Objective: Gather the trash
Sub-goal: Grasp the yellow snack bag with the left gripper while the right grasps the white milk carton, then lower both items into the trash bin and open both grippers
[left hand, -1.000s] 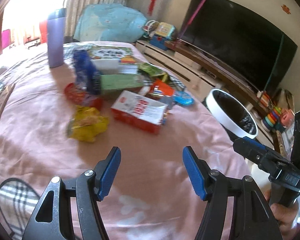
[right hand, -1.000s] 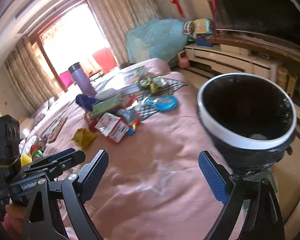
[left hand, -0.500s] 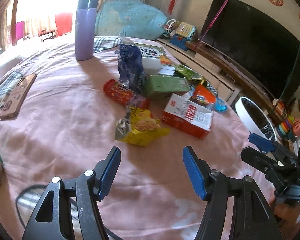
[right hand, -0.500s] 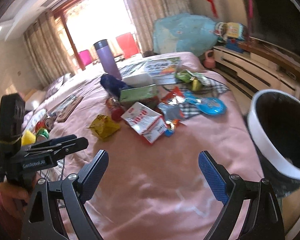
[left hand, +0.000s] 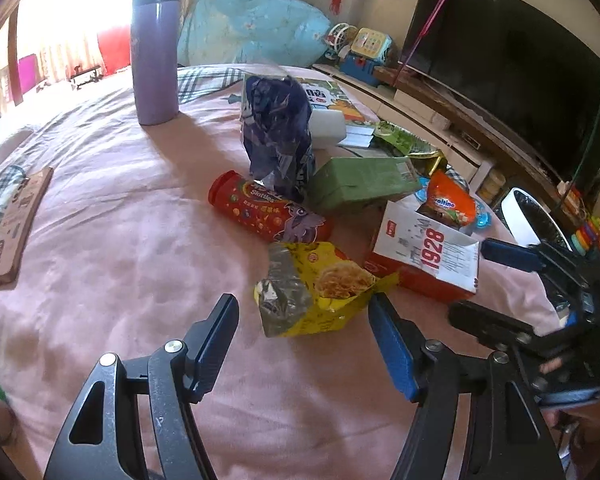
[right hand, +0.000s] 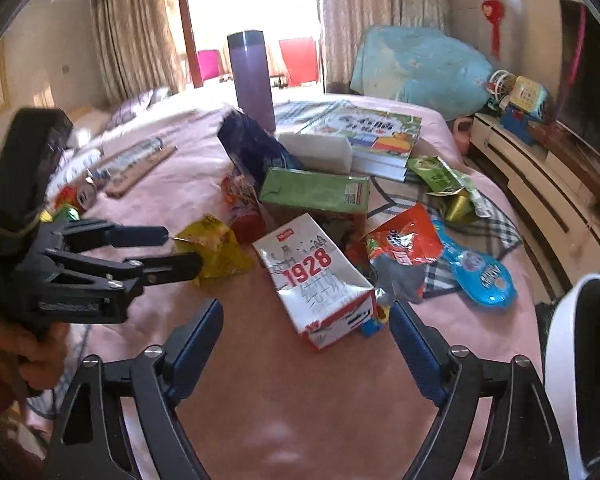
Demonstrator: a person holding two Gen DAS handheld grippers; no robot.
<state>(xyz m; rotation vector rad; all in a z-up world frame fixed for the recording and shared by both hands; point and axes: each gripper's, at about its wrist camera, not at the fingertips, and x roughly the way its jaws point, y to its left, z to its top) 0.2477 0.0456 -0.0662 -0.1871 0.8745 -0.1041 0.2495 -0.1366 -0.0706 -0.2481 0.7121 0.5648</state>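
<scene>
Trash lies scattered on a pink bedspread (left hand: 120, 208). A crumpled yellow snack bag (left hand: 320, 288) sits right at the tips of my left gripper (left hand: 303, 312), which is open; from the right wrist view the left gripper (right hand: 182, 250) reaches the bag (right hand: 220, 248) from the left. A red and white "1928" carton (right hand: 320, 280) lies with its near end between the jaws of my right gripper (right hand: 306, 312). Those jaws are closing, but the pads stand clear of the carton. A white-rimmed bin (right hand: 560, 320) stands at the bed's right edge.
Behind lie a red Skittles tube (left hand: 268, 216), a dark blue bag (left hand: 276, 132), a green box (left hand: 360, 184), an orange packet (left hand: 448, 200) and a blue wrapper (right hand: 476, 272). A purple flask (left hand: 156, 52) and books (right hand: 380, 136) stand farther back. A TV (left hand: 500, 72) is on the right.
Both grippers have moved forward over the bed toward the trash. The yellow bag now sits at the left fingertips, the carton between the right ones. The right jaws have narrowed a little.
</scene>
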